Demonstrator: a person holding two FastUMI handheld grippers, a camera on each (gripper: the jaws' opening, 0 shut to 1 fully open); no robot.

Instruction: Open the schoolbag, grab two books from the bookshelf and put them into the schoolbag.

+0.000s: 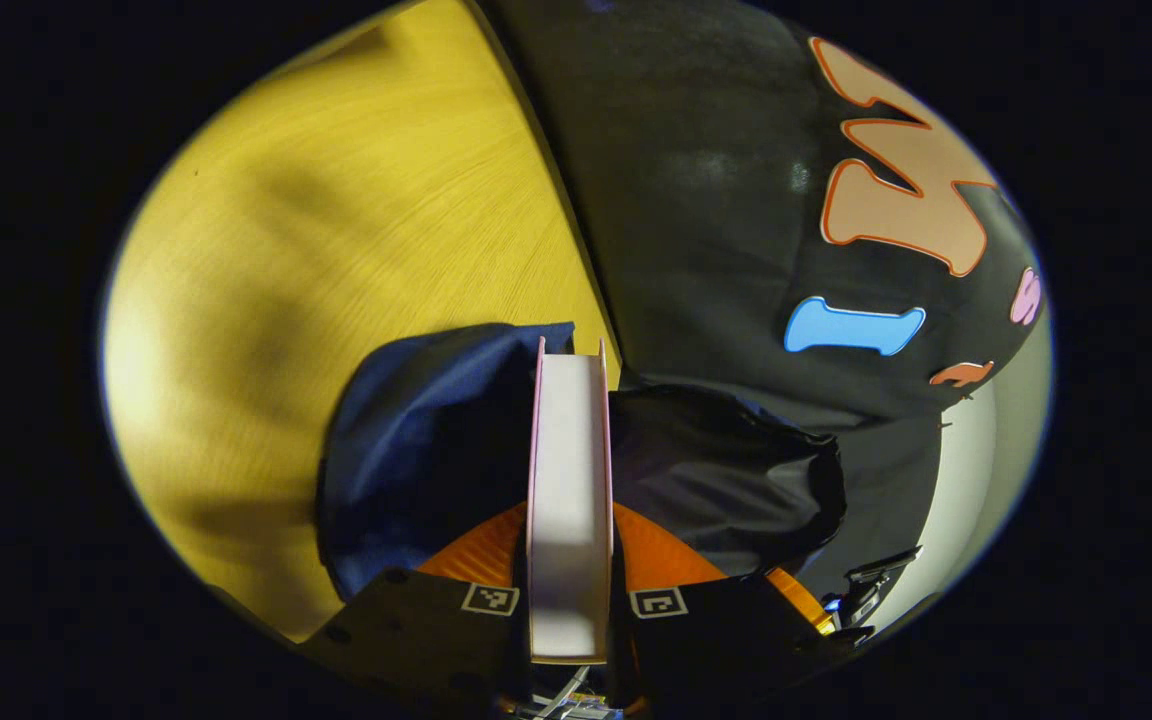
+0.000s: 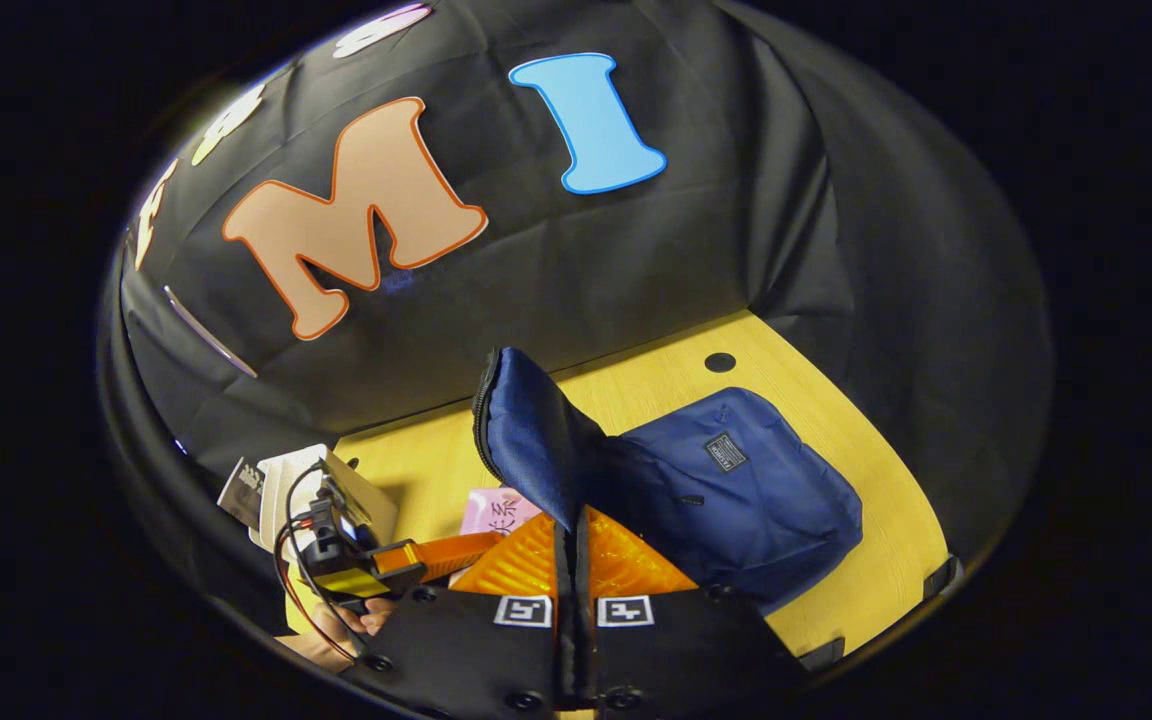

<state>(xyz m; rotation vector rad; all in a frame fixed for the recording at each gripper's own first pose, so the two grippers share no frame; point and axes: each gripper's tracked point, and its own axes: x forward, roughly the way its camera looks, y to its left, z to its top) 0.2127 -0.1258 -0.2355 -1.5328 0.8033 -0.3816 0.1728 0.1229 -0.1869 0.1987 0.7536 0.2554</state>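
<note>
A book with pink covers and white page edges stands edge-on between my left gripper's fingers, which are shut on it. Its far end points into the dark mouth of the navy schoolbag just ahead. In the right gripper view the schoolbag lies flat on the yellow table. My right gripper is shut on the bag's opened flap and holds it raised. To its left, the left gripper, held by a hand, carries the pink book at the bag's opening.
White, upright book-like items stand at the table's left end behind the left gripper. A small dark round hole sits in the tabletop near the black wall cloth. Bare table stretches to the left of the bag.
</note>
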